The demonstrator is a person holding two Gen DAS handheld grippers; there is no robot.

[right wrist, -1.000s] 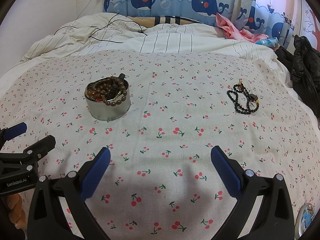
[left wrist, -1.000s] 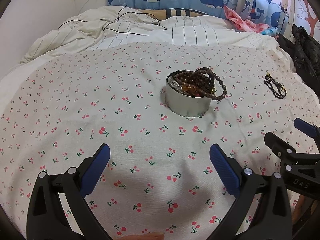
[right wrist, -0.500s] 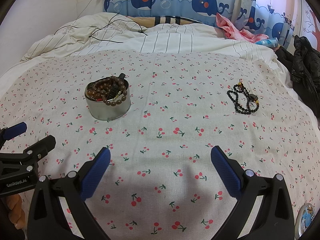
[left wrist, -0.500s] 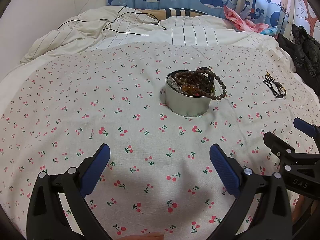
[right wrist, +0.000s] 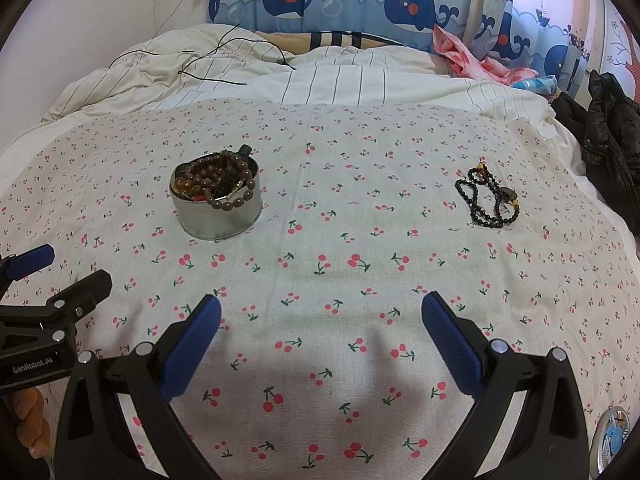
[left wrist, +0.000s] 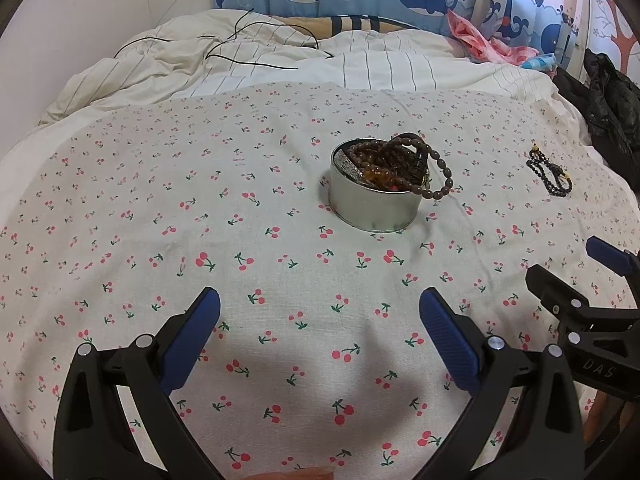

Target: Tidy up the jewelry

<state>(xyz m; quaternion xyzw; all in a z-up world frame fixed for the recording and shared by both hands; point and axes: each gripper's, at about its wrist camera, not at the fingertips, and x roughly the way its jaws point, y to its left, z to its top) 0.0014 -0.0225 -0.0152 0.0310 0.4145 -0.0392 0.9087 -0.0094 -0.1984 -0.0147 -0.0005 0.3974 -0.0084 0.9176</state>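
Observation:
A round silver tin [left wrist: 374, 210] stands on the cherry-print cloth [left wrist: 200, 208], filled with brown bead bracelets [left wrist: 400, 160], one strand hanging over its right rim. It also shows in the right wrist view [right wrist: 218, 216]. A black bead necklace [right wrist: 486, 200] lies loose on the cloth to the right, and shows in the left wrist view [left wrist: 550, 174]. My left gripper [left wrist: 320, 332] is open and empty, well short of the tin. My right gripper [right wrist: 320, 332] is open and empty, near the front of the cloth between tin and necklace.
A striped white duvet [right wrist: 340, 76] with a black cable [right wrist: 208, 60] lies behind the cloth. Pink fabric [right wrist: 468, 60] and a black jacket [right wrist: 608, 128] sit at the right. A round tin lid [right wrist: 614, 436] lies at the lower right.

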